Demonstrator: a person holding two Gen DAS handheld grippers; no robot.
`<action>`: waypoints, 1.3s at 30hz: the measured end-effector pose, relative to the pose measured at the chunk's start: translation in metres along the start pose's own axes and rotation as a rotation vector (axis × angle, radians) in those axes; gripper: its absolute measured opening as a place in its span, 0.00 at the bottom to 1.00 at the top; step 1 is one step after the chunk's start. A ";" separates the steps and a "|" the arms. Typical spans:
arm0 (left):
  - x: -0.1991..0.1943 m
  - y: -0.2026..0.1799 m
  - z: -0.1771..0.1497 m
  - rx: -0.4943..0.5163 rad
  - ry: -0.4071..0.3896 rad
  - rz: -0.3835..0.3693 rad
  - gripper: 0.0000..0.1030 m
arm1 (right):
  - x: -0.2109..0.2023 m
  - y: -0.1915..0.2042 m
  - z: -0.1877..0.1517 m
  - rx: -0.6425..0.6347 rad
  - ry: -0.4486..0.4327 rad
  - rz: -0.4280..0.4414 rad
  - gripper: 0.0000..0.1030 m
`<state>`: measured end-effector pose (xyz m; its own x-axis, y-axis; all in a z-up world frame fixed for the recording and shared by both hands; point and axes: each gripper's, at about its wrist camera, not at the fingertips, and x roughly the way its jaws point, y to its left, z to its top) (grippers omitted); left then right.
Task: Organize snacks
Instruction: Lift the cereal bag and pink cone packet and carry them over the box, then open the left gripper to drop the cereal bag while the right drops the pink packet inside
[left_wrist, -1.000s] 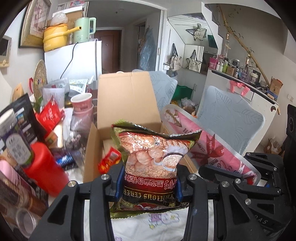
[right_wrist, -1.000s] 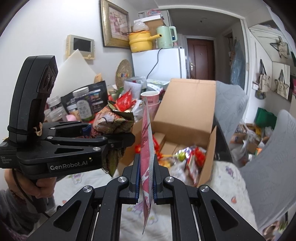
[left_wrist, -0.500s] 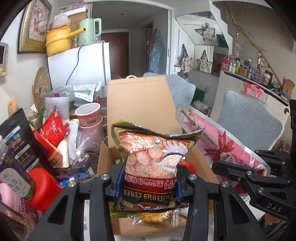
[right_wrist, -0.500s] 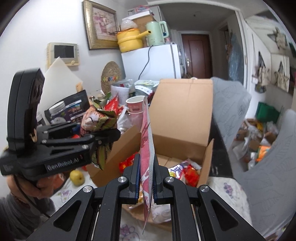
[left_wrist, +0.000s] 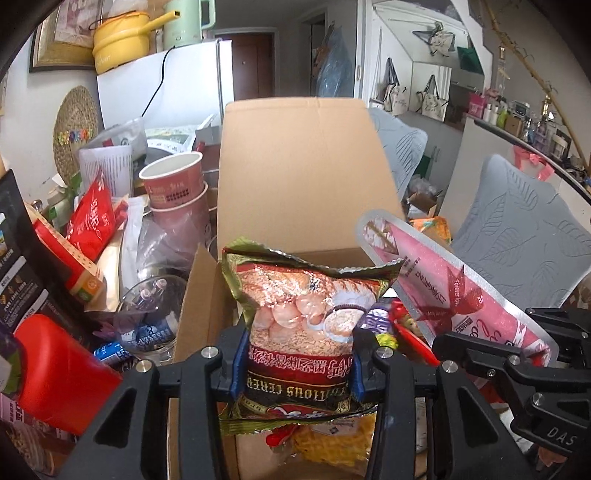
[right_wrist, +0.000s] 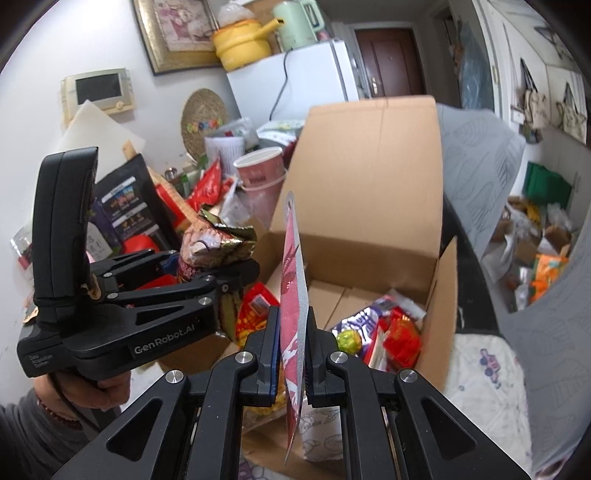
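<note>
My left gripper (left_wrist: 295, 358) is shut on a green and red cereal snack bag (left_wrist: 303, 325) and holds it above the near part of the open cardboard box (left_wrist: 303, 166). My right gripper (right_wrist: 292, 350) is shut on a flat pink packet (right_wrist: 293, 280), held edge-on over the box (right_wrist: 373, 177). The pink packet (left_wrist: 450, 291) also shows to the right in the left wrist view. The left gripper with its bag (right_wrist: 214, 243) shows at the left of the right wrist view. Several snack packs (right_wrist: 384, 328) lie in the box.
Left of the box stand stacked paper cups (left_wrist: 173, 188), a red snack bag (left_wrist: 90, 218), a glass (left_wrist: 155, 314), a red container (left_wrist: 55, 380) and dark packets. A grey patterned chair back (left_wrist: 517, 229) is to the right. A white fridge (right_wrist: 295, 77) stands behind.
Both grippers have moved forward with their packets and now hang over the open box. The box looks closer and its contents show below.
</note>
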<state>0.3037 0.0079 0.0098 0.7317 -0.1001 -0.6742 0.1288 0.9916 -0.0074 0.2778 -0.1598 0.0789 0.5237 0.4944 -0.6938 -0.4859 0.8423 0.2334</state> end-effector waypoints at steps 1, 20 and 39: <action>0.003 0.001 0.000 0.000 0.004 0.003 0.41 | 0.004 -0.002 0.000 0.006 0.007 -0.001 0.10; 0.057 0.004 -0.002 0.020 0.099 0.089 0.41 | 0.064 -0.017 0.008 0.008 0.137 -0.064 0.10; 0.073 -0.007 -0.005 0.060 0.229 0.114 0.42 | 0.084 -0.026 0.003 0.037 0.260 -0.161 0.14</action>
<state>0.3531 -0.0062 -0.0434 0.5738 0.0401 -0.8180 0.0987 0.9881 0.1177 0.3367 -0.1395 0.0162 0.3933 0.2863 -0.8737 -0.3829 0.9150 0.1274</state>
